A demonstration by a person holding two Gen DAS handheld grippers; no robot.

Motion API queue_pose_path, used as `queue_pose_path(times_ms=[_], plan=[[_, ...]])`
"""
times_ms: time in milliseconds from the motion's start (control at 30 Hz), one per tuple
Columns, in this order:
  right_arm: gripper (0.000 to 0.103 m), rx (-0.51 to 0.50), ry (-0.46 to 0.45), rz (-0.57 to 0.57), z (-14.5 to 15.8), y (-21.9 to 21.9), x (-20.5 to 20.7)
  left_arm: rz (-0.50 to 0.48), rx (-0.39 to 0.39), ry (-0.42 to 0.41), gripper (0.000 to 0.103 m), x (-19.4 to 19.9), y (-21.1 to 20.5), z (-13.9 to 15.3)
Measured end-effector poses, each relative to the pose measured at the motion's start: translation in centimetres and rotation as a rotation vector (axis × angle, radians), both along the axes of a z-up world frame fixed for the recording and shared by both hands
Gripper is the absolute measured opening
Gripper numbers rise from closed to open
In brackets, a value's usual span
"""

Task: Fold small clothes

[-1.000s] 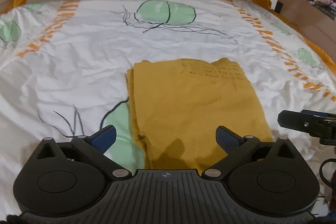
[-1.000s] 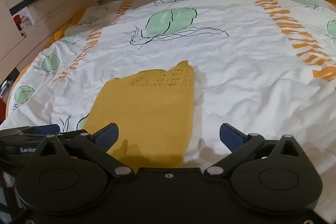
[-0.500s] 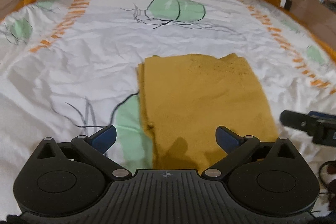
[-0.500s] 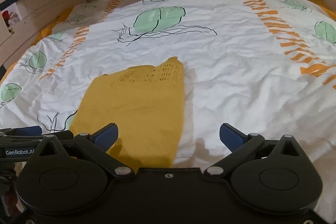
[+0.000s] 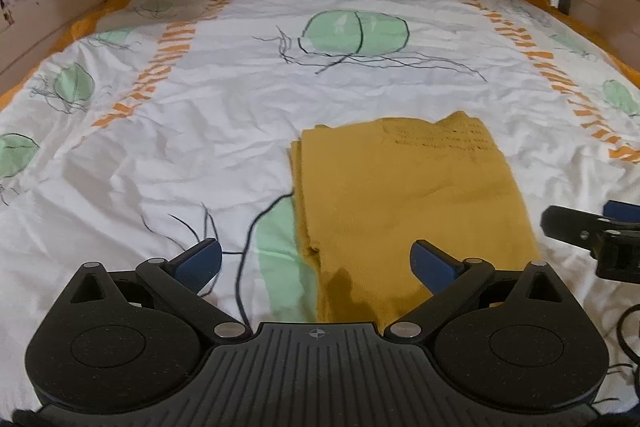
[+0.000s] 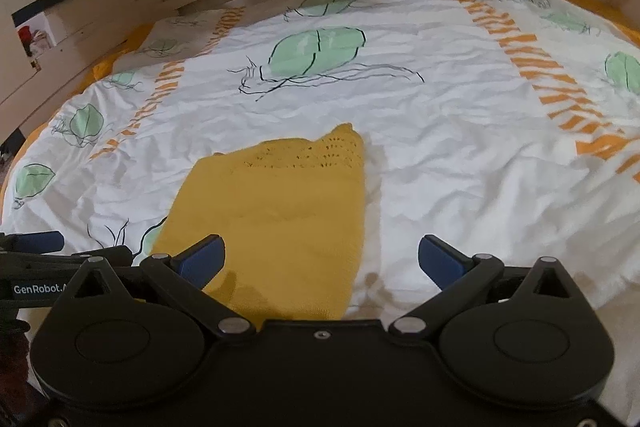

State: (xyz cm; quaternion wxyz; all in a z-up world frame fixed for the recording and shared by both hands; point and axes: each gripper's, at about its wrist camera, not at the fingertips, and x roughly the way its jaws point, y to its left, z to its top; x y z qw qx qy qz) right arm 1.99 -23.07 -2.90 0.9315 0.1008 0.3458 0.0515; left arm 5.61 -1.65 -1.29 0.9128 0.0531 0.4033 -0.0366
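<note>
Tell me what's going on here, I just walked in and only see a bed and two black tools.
A person is folding small clothes with a handheld gripper in each hand. A mustard-yellow knit garment lies folded into a neat rectangle on the leaf-print bedspread. The left gripper and right gripper are both open at its near edge, holding nothing.

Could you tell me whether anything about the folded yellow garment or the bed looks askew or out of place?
Only a small thing: along the left edge of the yellow knit garment a lower layer peeks out past the top one, so the fold is not quite flush. The bedsheet is wrinkled. Both grippers are open and hold nothing.
</note>
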Motion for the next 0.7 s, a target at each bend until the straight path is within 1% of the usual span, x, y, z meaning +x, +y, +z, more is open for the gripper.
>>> queue_pose_path(times_ms=[67,200,267,400,700], plan=[[0.102,-0.020,-0.002,-0.002,0.2,0.3,0.1,-0.001,-0.009,0.017,0.102,0.2,0.1,-0.1],[0.102,-0.085,-0.014,-0.009,0.6,1.1,0.0,-0.001,-0.007,0.029,0.102,0.3,0.0,-0.4],[0.102,-0.102,-0.013,-0.008,0.6,1.4,0.0,-0.002,-0.009,0.034,0.101,0.3,-0.1,-0.5],[0.102,-0.082,0.001,0.003,0.3,1.4,0.3,-0.002,-0.008,0.049,0.101,0.3,-0.1,-0.8],[0.102,-0.074,0.032,-0.003,-0.5,1.4,0.6,0.002,0.000,0.072,0.101,0.5,-0.2,-1.7]])
